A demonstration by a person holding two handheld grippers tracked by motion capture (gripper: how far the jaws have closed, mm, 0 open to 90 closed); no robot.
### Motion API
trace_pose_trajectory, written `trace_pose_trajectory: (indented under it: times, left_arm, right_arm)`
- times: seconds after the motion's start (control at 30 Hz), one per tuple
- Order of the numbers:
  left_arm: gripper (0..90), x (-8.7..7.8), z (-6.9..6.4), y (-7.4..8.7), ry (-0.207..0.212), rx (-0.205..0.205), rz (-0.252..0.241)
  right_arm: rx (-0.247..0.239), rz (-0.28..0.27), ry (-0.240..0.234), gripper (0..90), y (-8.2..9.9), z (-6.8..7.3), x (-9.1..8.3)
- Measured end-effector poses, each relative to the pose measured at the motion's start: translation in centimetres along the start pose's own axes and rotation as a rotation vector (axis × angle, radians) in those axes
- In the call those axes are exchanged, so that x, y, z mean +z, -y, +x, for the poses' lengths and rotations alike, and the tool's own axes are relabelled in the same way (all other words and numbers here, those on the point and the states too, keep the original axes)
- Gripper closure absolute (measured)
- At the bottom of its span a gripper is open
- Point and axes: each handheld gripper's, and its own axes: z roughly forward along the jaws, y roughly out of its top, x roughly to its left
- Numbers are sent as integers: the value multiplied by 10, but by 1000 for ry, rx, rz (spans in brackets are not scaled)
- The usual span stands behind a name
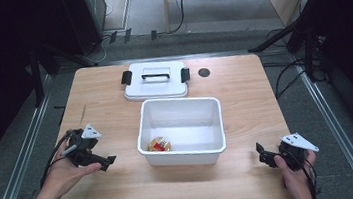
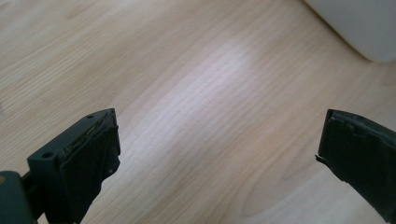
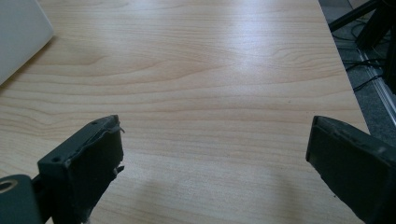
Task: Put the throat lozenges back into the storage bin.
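Note:
A white plastic bin stands in the middle of the wooden table, with a small orange and red object in its near left corner. Its white lid with black clips lies flat behind it. My left gripper rests on the table left of the bin, held by a hand, jaws wide apart and empty; the bin's corner shows at the top right of its view. My right gripper sits near the front right edge, open and empty, with the bin's edge at its upper left.
A small dark round hole marks the table right of the lid. Black stands and cables crowd the floor beyond the right edge, and metal rails run along both sides. The table's right edge is close to my right gripper.

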Motion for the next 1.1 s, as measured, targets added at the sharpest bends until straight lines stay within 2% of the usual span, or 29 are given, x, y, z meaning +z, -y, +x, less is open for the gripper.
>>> trace_pose_trajectory:
  times: [0.1, 0.3, 0.37, 0.47, 0.67, 0.77, 0.87, 0.97, 1.1]
  left_arm:
    - [0, 1, 5, 15, -39, -49, -72]
    - [0, -3, 10, 47, -126, -201, -271]
    - [0, -3, 10, 59, -164, -239, -346]
    - [0, -1, 10, 75, -202, -307, -422]
    - [0, 4, 8, 100, -292, -409, -500]
    - [0, -1, 7, 102, -310, -419, -545]
    - [0, 2, 6, 103, -322, -436, -538]
    - [0, 2, 3, 104, -346, -427, -550]
    - [0, 2, 5, 105, -361, -461, -577]
  right_arm:
    - [0, 0, 0, 39, 0, 0, 0]
    - [-2, 1, 2, 39, 0, 0, 0]
    - [-3, 2, 2, 39, 0, 0, 0]
    - [-2, 1, 3, 40, 0, 0, 0]
    - [2, 0, 5, 41, 0, 1, 0]
    - [5, -2, 8, 41, 0, 1, 0]
    - [3, 0, 8, 41, 0, 0, 0]
    - [1, 0, 8, 41, 0, 1, 0]
    - [-8, -1, 5, 41, 0, 1, 0]
